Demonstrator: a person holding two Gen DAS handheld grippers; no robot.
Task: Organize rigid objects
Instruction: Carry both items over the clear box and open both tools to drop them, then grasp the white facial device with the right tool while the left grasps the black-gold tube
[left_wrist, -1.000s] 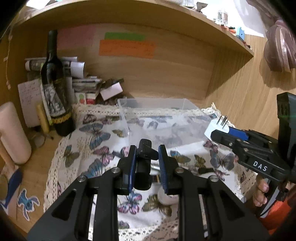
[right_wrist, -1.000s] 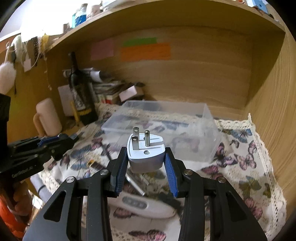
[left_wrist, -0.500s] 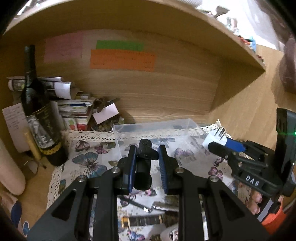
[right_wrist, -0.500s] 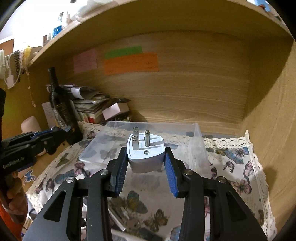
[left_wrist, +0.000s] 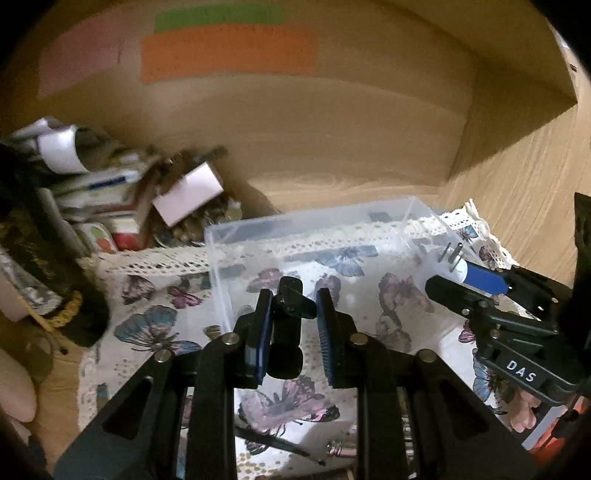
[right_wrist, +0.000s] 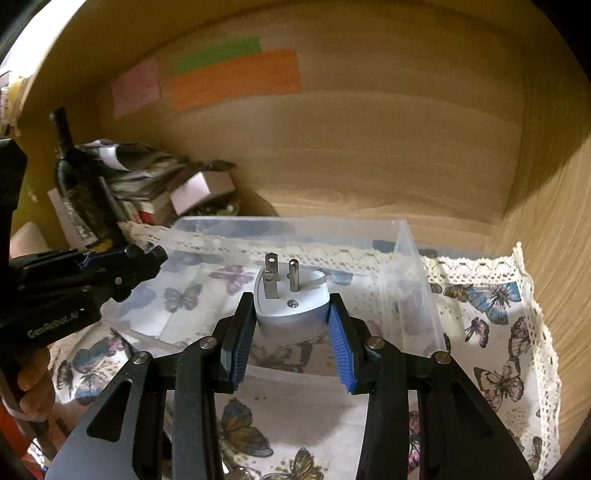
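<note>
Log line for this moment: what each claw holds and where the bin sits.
left claw: shut on black part | right claw: shut on white plug adapter, prongs up | clear bin: on butterfly cloth, ahead of both claws

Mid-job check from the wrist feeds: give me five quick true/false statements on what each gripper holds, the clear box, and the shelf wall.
1. The right gripper grips a white three-pin plug adapter. True.
2. The left gripper is empty. False: it holds a small black plastic part.
3. The clear plastic storage box has a lid on. False: its top is open.
4. An orange paper strip is on the wooden back wall. True.
5. The dark glass bottle lies flat. False: it stands upright.
</note>
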